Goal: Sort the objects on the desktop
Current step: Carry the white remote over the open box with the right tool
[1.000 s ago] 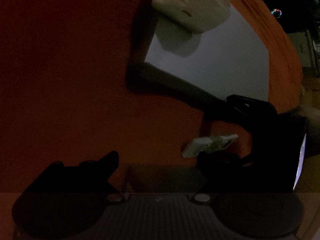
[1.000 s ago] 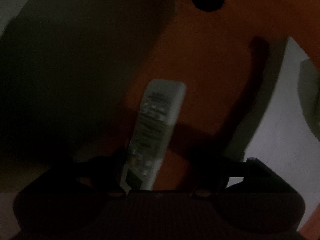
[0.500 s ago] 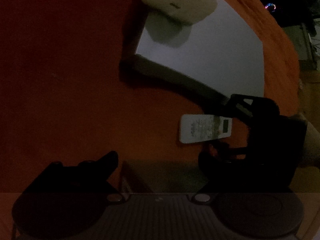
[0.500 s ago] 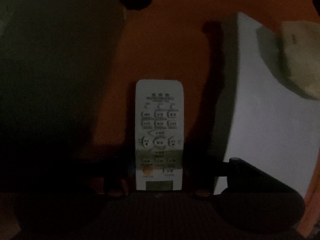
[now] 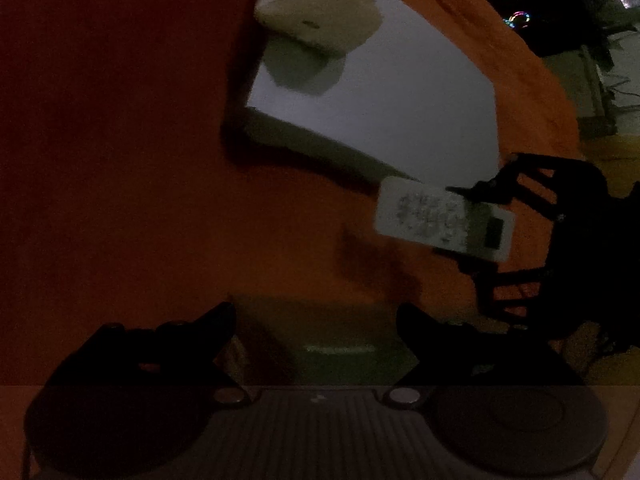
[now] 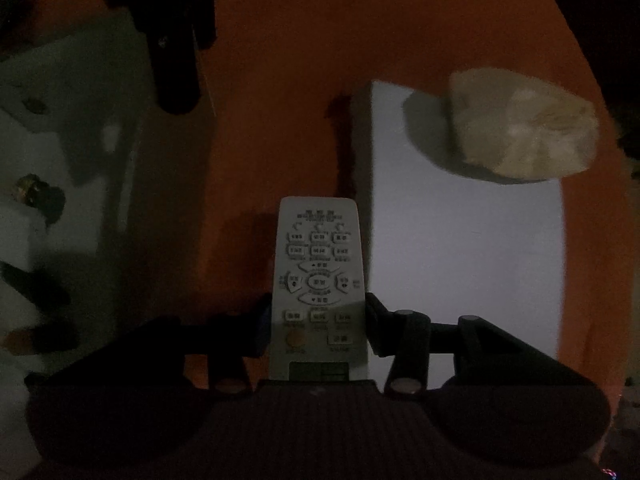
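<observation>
1. Right gripper (image 6: 318,316): clamped on the white remote control (image 6: 318,280) at its lower sides, keypad up, far end toward 12 o'clock.
2. Remote control: above the orange cloth (image 6: 280,80), just beside the edge of the white box (image 6: 460,248) at 3 o'clock; contact cannot be told.
3. Pale crumpled lump (image 6: 524,128): on the box at 1 o'clock.
4. Left gripper (image 5: 316,324): fingers apart, nothing between; remote at its 2 o'clock.

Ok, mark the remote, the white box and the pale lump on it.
remote (image 6: 318,280), right wrist view, on its round middle buttons.
white box (image 6: 460,260), right wrist view, on its bare top.
pale lump (image 6: 520,136), right wrist view, on its middle.
</observation>
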Demonstrator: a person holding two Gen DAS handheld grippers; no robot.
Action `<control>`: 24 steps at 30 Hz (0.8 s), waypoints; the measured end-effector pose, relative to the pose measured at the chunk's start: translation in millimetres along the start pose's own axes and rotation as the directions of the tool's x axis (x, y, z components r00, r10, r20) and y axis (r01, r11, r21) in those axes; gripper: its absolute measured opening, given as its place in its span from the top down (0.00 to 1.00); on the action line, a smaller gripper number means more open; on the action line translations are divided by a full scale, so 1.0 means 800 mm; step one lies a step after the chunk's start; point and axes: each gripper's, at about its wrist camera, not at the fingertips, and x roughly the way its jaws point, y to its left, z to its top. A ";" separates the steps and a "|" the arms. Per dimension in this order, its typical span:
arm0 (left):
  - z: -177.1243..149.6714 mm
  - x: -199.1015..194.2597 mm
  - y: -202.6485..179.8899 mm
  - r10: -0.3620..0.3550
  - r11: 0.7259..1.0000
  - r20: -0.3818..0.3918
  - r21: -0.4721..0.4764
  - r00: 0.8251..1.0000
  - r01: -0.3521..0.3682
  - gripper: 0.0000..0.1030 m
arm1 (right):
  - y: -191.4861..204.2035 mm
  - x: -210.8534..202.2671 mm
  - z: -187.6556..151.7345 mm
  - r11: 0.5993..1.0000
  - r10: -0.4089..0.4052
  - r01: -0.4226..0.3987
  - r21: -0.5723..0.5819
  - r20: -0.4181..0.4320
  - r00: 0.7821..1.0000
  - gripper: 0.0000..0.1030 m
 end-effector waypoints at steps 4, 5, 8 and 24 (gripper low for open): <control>-0.016 -0.020 -0.011 -0.009 1.000 0.039 0.021 0.999 0.008 0.16 | 0.021 -0.083 0.004 0.998 -0.059 0.058 0.033 0.021 0.998 0.53; -0.021 -0.025 -0.013 -0.010 1.000 0.051 0.019 0.999 0.009 0.16 | 0.032 -0.094 0.004 0.996 -0.079 0.077 0.042 0.030 0.996 0.53; -0.036 -0.036 -0.019 -0.027 0.999 0.082 0.032 0.996 0.025 0.16 | -0.020 -0.076 0.023 0.988 -0.136 0.133 0.074 0.036 0.990 0.53; -0.124 -0.067 -0.022 -0.008 0.998 0.082 0.070 0.997 0.002 0.16 | 0.142 -0.093 0.021 0.985 0.018 -0.036 0.168 0.105 0.994 0.53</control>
